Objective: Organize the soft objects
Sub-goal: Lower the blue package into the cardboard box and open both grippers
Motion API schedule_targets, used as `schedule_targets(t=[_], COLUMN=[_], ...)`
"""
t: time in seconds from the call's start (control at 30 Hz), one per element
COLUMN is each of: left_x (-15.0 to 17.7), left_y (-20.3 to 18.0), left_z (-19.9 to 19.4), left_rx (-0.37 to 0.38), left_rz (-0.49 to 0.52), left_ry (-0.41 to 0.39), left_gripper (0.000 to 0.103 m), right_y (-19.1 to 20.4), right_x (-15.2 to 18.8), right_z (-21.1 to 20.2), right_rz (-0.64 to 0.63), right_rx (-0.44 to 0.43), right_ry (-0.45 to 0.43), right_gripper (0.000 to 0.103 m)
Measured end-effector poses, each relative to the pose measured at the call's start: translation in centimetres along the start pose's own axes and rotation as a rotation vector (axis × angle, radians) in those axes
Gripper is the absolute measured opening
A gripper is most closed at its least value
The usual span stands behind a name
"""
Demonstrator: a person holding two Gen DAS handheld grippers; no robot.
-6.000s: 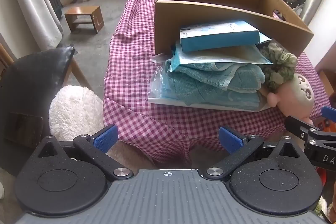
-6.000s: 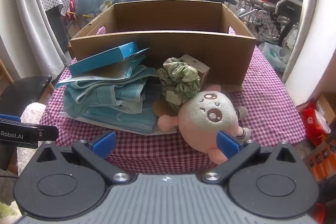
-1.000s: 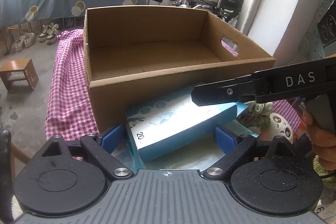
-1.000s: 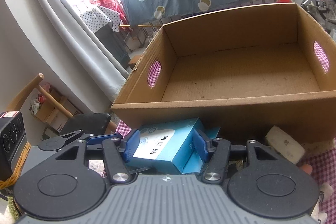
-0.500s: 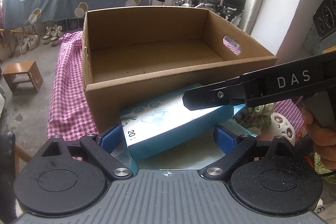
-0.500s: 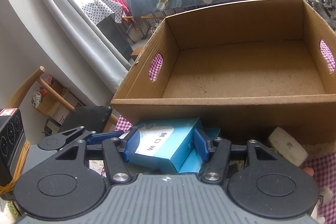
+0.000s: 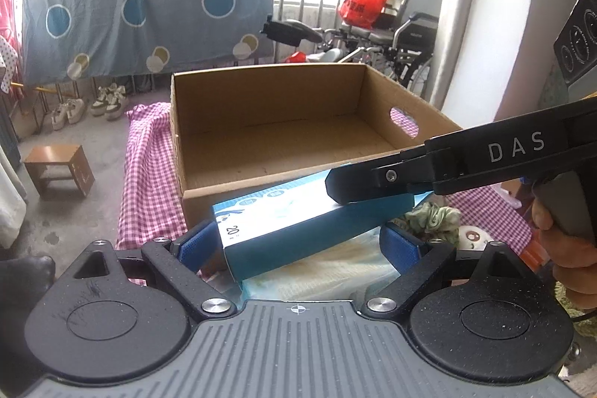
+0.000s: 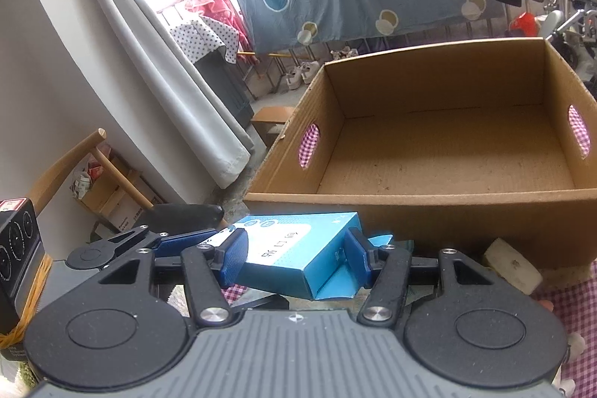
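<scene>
A blue flat box (image 8: 294,260) is clamped between my right gripper's (image 8: 296,258) blue pads and lifted in front of the empty cardboard box (image 8: 444,152). In the left wrist view the same blue box (image 7: 298,226) hangs between the open fingers of my left gripper (image 7: 298,247), which do not press it; the right gripper's arm (image 7: 447,166) crosses above it. Below lie a clear packet of pale cloth (image 7: 328,271), a green scrunchie (image 7: 433,217) and a pink plush doll (image 7: 472,235). The cardboard box (image 7: 291,137) stands open just behind.
The pink checked tablecloth (image 7: 145,181) covers the table. A small wooden stool (image 7: 59,166) and shoes stand on the floor at left. A white block (image 8: 511,269) lies by the cardboard box. A chair back (image 8: 63,170) and grey curtain are at left.
Both grippers have risen; the blue box, held by the right gripper, is lifted higher off the pile toward the cardboard box rim. More of the room behind shows.
</scene>
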State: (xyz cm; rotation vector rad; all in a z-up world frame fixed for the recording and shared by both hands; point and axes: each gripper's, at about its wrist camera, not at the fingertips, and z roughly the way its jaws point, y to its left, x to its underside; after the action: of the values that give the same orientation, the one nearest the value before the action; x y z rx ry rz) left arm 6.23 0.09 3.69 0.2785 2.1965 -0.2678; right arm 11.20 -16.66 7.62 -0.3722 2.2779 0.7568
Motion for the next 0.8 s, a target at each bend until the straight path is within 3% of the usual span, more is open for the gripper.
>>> schedule_targets(t=[0.27,0.53,0.8], left_x=[-1.6,-4.5,-7.6], left_y=[-0.5,-0.5,0.9], left_z=[-1.3,-0.5,3.2], left_rx=[-0.025,-0.052,-0.057], left_rz=[0.023,0.061,0.083], left_ry=[-0.090,-0.156,-0.140], left_gripper=[0.094,0.094,0.094], right_y=[1.8,2.9,0.6], right_x=[-1.3,-4.6,-9.1], right_z=[-2.2,-2.8,-0.1], right_rz=[-0.063,-0.141,-0.135], right_rx=[-0.014,-0.013,-0.024], right_ry=[-0.069,-0.128,-0.109], right_gripper=[0.060,0.060,0.060])
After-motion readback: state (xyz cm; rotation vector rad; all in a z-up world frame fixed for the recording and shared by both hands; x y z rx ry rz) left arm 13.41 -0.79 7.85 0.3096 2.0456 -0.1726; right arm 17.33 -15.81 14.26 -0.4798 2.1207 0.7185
